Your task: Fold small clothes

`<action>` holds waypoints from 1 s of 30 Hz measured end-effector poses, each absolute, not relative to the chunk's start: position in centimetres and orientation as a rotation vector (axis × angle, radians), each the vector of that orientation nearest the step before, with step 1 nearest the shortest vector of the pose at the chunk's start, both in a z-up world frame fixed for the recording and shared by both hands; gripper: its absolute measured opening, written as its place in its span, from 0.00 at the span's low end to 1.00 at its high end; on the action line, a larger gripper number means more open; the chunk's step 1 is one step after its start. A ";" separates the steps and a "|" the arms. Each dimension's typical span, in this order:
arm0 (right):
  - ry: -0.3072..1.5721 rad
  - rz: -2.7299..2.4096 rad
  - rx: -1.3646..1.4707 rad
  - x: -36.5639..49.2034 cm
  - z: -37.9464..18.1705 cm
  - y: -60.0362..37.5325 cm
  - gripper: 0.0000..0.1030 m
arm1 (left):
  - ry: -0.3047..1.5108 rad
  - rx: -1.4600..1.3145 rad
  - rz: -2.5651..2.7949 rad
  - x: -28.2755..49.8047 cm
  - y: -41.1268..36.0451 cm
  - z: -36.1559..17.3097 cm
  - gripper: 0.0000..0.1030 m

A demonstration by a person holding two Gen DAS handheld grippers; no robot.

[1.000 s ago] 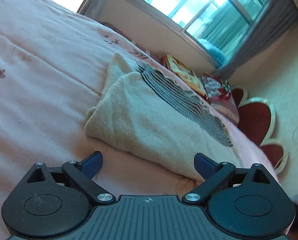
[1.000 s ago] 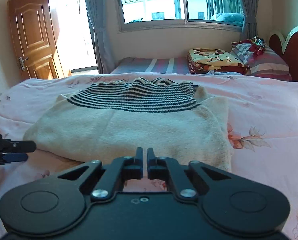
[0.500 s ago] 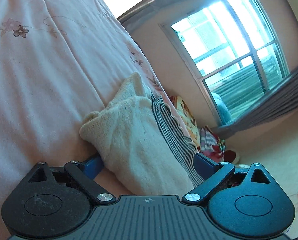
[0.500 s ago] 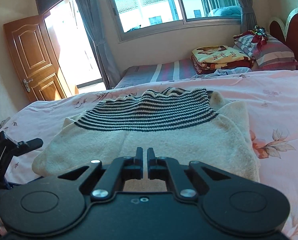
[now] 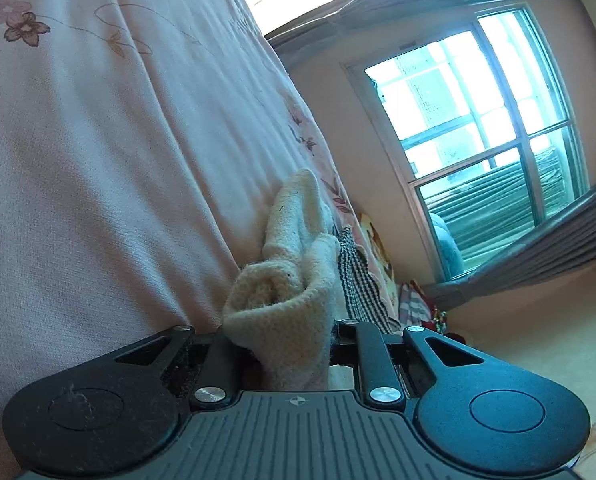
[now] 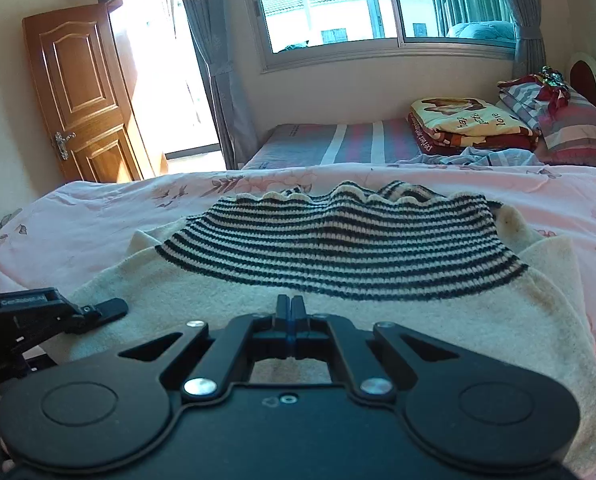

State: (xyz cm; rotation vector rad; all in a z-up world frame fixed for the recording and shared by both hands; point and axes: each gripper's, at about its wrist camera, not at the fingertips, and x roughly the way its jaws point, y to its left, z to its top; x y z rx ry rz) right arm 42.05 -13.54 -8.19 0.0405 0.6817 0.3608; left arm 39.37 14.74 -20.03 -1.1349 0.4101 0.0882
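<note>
While the left hand-held gripper [image 5: 282, 344] has just been closing, its jaws now pinch a bunched cream edge of the sweater [image 6: 338, 304], which lies spread flat on the pink flowered bed [image 6: 90, 216]. The right hand-held gripper [image 6: 292, 312] sits over the sweater's near cream part with its jaws pressed together on nothing. Farther off the black-and-cream striped band runs across, and behind it stand folded blankets [image 6: 466, 124] under the window [image 6: 378, 4].

The black two-finger left gripper [image 5: 282, 344], rolled sideways, has just been closing its jaws on a cream knitted sweater's [image 5: 286, 312] edge; the black right gripper [image 6: 292, 312] stands clamped shut, empty.
</note>
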 end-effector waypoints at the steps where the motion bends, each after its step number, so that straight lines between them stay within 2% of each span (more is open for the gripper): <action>1: 0.720 0.359 0.036 42.5 -8.9 -13.5 0.01 | 0.394 -1.158 0.076 39.2 15.0 -20.2 0.17; 7: 0.695 0.382 0.071 42.3 -9.8 -14.4 0.00 | 0.386 -1.177 0.044 39.4 15.3 -20.3 0.17; 12: 0.716 0.411 0.187 42.7 -10.1 -16.1 0.00 | 0.365 -0.973 -0.136 40.2 12.7 -13.5 0.17; 15: 0.749 0.434 0.298 43.5 -10.2 -17.6 0.00 | 0.401 -0.832 -0.239 42.5 8.7 -9.1 0.17; 18: 0.747 0.413 0.456 43.9 -9.6 -20.8 0.00 | 0.477 -0.723 -0.301 44.9 3.6 -6.9 0.17; 21: 0.723 0.337 0.724 43.9 -9.5 -27.8 0.15 | 0.586 -0.630 -0.325 46.5 -1.4 -7.5 0.17; 22: 0.735 0.310 0.786 44.0 -9.7 -30.3 0.24 | 0.637 -0.610 -0.329 47.3 -2.9 -8.3 0.17; 24: 0.744 0.308 0.883 43.7 -10.0 -34.1 0.29 | 0.746 -0.564 -0.350 48.3 -5.9 -10.7 0.17; 26: 0.739 0.331 0.947 43.0 -10.0 -37.1 0.52 | 0.752 -0.468 -0.355 48.0 -8.2 -11.8 0.17; 28: 0.730 0.354 0.983 42.4 -9.9 -38.5 0.59 | 0.722 -0.412 -0.350 47.3 -9.2 -11.2 0.32; 29: 0.725 0.365 0.994 42.1 -9.8 -38.9 0.61 | 0.711 -0.442 -0.386 47.0 -9.2 -10.8 0.58; 30: 0.723 0.378 1.007 42.0 -9.8 -39.1 0.61 | 0.706 -0.470 -0.427 46.7 -9.2 -10.1 0.75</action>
